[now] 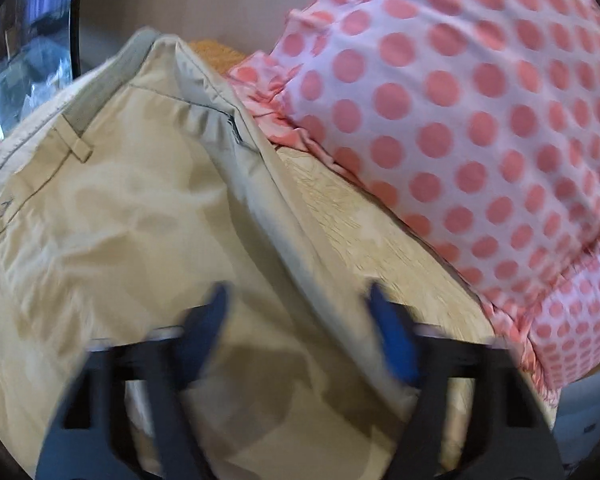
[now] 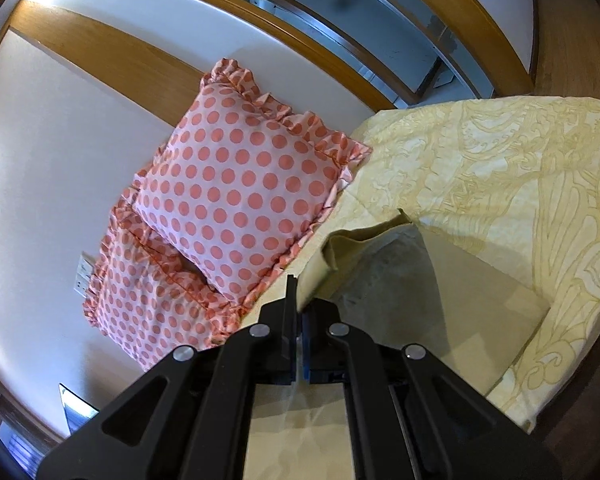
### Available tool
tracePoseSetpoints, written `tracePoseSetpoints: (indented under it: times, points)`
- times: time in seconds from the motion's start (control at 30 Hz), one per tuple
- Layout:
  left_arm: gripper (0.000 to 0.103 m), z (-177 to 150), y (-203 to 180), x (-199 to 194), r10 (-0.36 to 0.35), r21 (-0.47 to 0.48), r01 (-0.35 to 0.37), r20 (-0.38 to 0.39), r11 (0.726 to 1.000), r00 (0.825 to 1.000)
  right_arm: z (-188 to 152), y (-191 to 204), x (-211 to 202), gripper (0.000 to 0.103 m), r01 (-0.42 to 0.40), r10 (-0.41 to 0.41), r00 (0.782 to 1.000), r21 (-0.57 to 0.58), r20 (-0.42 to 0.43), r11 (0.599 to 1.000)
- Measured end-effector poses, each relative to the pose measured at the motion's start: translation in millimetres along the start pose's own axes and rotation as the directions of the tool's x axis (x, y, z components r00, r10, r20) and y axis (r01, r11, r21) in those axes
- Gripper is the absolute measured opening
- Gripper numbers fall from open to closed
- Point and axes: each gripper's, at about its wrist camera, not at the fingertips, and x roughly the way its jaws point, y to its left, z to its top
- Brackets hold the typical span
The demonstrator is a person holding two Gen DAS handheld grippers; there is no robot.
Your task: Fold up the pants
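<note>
Beige pants (image 1: 140, 216) lie on the bed, waistband and a belt loop toward the upper left of the left wrist view. My left gripper (image 1: 300, 320) is open, its blue-padded fingers (image 1: 392, 336) spread just above the pants fabric, with a fold ridge running between them. The view is motion-blurred. In the right wrist view the pants (image 2: 460, 304) hang and drape over the bed. My right gripper (image 2: 298, 300) is shut on an edge of the pants, lifted above the bed.
A pink pillow with coral dots (image 1: 480, 112) lies right of the pants; two such pillows (image 2: 236, 184) lean at the white wall. The yellow patterned bedspread (image 2: 520, 168) covers the bed. A wooden floor (image 2: 560, 56) lies beyond the bed's edge.
</note>
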Motion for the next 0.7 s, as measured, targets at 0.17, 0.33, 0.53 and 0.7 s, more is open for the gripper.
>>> tracePoseSetpoints:
  times: [0.17, 0.33, 0.53, 0.7]
  points:
    - [0.009, -6, 22, -47, -0.085, 0.024, 0.084, 0.054, 0.996, 0.995, 4, -9, 8, 0.001, 0.040, -0.040, 0.999, -0.015, 0.002, 0.999]
    - [0.009, -78, 68, -149, -0.157, 0.118, 0.138, 0.171, 0.983, 0.973, 7, -32, -1, 0.001, 0.110, -0.110, 0.994, -0.004, 0.014, 0.994]
    - [0.009, -192, 134, -163, -0.081, 0.084, 0.071, 0.124, 0.994, 0.989, -4, -70, -5, 0.001, 0.187, -0.186, 0.982, 0.057, -0.032, 0.981]
    - [0.009, -228, 146, -169, -0.063, 0.081, 0.052, 0.144, 0.995, 0.988, -6, -76, -13, 0.001, 0.209, -0.209, 0.978, 0.063, -0.021, 0.976]
